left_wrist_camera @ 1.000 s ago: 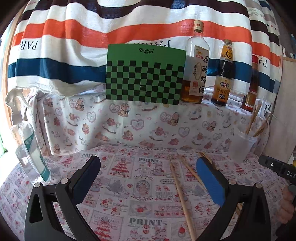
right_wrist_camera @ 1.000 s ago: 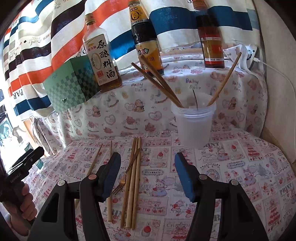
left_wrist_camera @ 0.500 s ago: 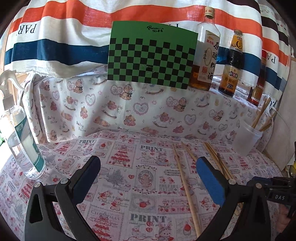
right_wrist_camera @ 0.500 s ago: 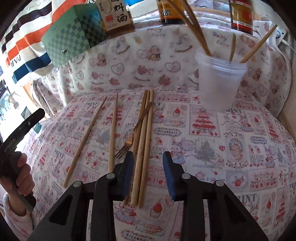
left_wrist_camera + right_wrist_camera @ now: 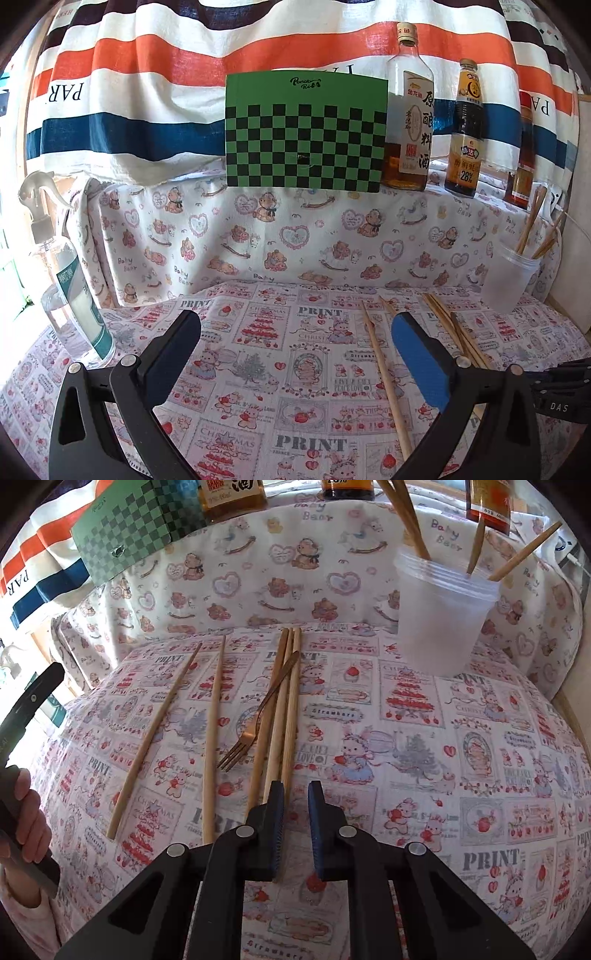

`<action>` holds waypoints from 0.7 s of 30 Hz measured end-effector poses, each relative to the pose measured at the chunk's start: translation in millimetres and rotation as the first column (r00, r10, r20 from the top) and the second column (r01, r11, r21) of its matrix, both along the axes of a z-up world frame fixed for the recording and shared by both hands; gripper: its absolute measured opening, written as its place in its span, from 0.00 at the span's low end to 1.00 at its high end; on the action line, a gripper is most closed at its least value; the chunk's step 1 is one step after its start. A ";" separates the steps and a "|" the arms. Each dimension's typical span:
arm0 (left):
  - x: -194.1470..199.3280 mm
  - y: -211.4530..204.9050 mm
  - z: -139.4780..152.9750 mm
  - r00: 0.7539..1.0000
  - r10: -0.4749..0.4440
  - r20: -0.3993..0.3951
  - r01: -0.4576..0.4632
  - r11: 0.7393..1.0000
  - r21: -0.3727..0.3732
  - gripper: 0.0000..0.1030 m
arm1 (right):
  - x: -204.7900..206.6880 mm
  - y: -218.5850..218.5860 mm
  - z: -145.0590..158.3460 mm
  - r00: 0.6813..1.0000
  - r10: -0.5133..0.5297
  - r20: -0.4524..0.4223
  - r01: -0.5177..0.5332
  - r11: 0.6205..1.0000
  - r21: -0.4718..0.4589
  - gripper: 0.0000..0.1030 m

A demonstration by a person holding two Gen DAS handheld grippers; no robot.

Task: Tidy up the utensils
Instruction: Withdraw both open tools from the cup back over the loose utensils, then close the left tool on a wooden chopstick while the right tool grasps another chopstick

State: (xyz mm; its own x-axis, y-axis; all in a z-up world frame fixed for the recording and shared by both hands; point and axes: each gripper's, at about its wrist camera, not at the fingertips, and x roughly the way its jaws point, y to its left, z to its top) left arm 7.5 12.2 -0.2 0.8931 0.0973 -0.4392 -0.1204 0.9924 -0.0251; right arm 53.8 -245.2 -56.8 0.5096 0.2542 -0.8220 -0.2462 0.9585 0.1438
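The right tool (image 5: 295, 801) is hanging low over the near end of a bundle of three chopsticks (image 5: 280, 716), its blue-padded fingers (image 5: 277, 812) drawn close together with only a narrow gap between them; the rightmost stick of the bundle is running down into that gap, though whether the pads are touching it cannot be told. A copper-coloured fork (image 5: 258, 716) is lying slantwise on the bundle, its tines pointing toward the camera and resting on the cloth just left of the sticks. Two more single chopsticks (image 5: 212, 734) are lying apart from each other on the left side of the printed cloth covering the counter (image 5: 443, 760). A frosted plastic cup (image 5: 439, 616) is standing at the far right of the counter, near the back edge, with several chopsticks leaning upright inside it. The left tool (image 5: 295, 354) is hovering above the counter with its fingers (image 5: 421, 365) spread wide and nothing between them; from its view one chopstick (image 5: 384, 373) is lying just inside the right finger, and the cup (image 5: 511, 277) is sitting well off to the right. A spray bottle (image 5: 70, 295) is standing at the left edge, and a green checkered board (image 5: 306, 129) and sauce bottles (image 5: 408, 118) are lining the raised ledge behind
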 end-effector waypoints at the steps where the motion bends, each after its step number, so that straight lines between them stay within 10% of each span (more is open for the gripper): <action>1: -0.2 -0.7 0.2 1.000 -0.005 0.002 0.005 1.000 0.002 1.00 | -0.6 1.1 0.5 1.000 0.007 0.002 -0.007 1.000 0.002 0.14; 21: -10.7 7.3 8.7 0.999 0.015 0.039 -0.012 0.997 -0.081 1.00 | -5.7 13.4 -0.9 0.999 0.041 0.013 -0.040 0.996 -0.083 0.14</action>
State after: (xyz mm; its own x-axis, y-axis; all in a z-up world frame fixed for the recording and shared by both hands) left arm -3.2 19.5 8.5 0.9086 0.0755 -0.4108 -0.1315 0.9852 -0.1098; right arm 48.1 -231.8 -57.7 0.5121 0.2065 -0.8337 -0.2864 0.9562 0.0608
